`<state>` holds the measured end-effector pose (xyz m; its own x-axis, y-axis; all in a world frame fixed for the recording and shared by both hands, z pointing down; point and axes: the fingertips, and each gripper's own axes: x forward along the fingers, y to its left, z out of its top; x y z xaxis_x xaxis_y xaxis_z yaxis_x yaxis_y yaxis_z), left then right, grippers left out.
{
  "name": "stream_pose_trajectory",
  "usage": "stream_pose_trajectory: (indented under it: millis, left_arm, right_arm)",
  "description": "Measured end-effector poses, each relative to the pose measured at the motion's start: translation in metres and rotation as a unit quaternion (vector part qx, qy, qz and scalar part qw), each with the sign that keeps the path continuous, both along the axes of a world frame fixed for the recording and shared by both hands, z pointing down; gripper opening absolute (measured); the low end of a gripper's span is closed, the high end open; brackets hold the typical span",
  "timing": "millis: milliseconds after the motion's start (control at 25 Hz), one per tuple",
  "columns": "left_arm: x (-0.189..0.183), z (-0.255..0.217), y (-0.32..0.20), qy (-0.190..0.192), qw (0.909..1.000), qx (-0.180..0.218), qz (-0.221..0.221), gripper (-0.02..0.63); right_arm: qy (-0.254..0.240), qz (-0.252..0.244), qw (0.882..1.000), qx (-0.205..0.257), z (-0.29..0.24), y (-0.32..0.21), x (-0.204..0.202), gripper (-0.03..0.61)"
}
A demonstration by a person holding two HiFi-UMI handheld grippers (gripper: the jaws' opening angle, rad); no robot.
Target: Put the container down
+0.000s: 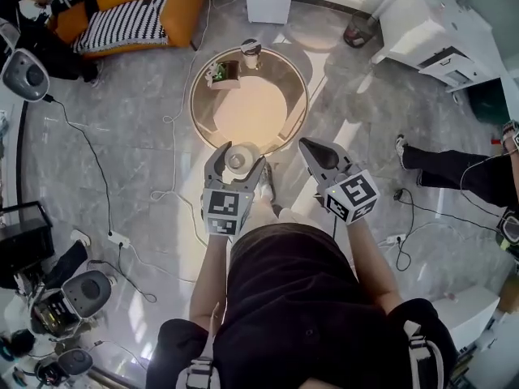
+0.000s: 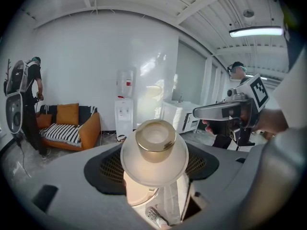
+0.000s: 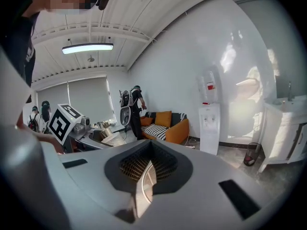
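Note:
The container [image 1: 238,159] is a small white jar with a gold lid [image 2: 154,139]. My left gripper [image 1: 236,170] is shut on it and holds it in the air, over the near edge of the round table [image 1: 212,120]. In the left gripper view the jar's white body [image 2: 152,164] fills the gap between the jaws. My right gripper [image 1: 315,154] hangs to the right of the jar, apart from it, with its jaws together and nothing in them [image 3: 145,174]. It also shows in the left gripper view as a grey right gripper [image 2: 224,112].
On the table's far side stand a lidded cup [image 1: 250,52] and a small box [image 1: 221,73]. Cables [image 1: 104,177] trail over the grey floor at the left. An orange sofa [image 1: 122,10] is at the back left, white cabinets [image 1: 430,23] at the back right. People stand around.

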<state>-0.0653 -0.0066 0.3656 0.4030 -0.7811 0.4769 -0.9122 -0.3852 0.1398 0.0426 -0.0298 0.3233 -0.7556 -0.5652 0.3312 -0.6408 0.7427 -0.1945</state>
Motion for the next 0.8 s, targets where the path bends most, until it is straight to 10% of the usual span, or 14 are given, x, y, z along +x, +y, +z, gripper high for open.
stream_pose_trajectory:
  millis: [800]
  left_arm:
    - [-0.036,0.056,-0.091,0.004,0.9998,-0.018,-0.002,0.341]
  right_arm:
    - [0.016,-0.016,0.999,-0.044,0.047,-0.071,-0.056,0.003]
